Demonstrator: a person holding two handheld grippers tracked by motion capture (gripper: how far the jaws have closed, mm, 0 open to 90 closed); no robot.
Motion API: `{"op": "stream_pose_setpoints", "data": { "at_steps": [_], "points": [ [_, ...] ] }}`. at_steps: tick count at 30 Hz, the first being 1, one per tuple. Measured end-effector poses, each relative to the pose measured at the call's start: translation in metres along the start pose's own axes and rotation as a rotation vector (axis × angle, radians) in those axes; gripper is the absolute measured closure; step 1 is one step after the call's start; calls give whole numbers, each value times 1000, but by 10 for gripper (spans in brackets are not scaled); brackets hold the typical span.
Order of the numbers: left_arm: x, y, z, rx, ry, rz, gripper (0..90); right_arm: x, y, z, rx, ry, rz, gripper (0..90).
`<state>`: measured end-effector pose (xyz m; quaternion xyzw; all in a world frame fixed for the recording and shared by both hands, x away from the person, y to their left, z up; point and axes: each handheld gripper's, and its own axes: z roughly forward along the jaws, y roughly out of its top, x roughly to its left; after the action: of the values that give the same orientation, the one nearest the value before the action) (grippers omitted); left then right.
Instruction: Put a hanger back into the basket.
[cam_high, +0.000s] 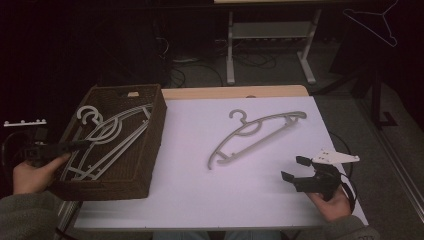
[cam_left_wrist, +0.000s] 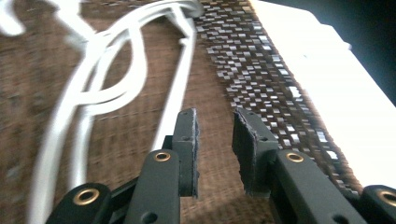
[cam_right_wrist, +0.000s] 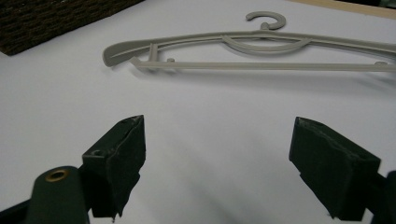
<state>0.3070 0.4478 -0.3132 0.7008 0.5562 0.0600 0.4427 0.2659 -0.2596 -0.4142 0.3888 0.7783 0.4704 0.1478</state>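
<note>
We judge the work to be putting hangers into the basket (cam_high: 150, 145), and it looks partly done: a few pale plastic hangers (cam_high: 107, 137) already lie overlapped inside, while one grey hanger (cam_high: 255, 132) is left flat on the white tabletop (cam_high: 200, 190), near the middle and well apart from the basket. Our left gripper (cam_left_wrist: 215, 140) hangs over the basket's interior with its jaws slightly parted and nothing between them. Our right gripper (cam_right_wrist: 217, 154) rests low above the tabletop, jaws wide apart and empty, pointed toward the grey hanger, so that one seems next. The basket is dark brown, tightly woven, rectangular with straight walls. The hangers are thin, smooth moulded plastic with curved shoulders, a straight lower bar and a small round hook.
</note>
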Motion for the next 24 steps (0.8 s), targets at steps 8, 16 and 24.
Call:
{"op": "stream_pose_setpoints", "data": {
  "at_steps": [8, 16, 24],
  "points": [
    [-41, 6, 21, 20, -99, 92, 703, 0, 0, 0, 1, 0, -2, 175],
    [-68, 6, 41, 37, -166, 127, 681, -1, 0, -1, -5, -1, -2, 174],
    [-88, 3, 61, 46, -224, 146, 674, -1, 1, -1, -5, -1, 0, 174]
  ]
}}
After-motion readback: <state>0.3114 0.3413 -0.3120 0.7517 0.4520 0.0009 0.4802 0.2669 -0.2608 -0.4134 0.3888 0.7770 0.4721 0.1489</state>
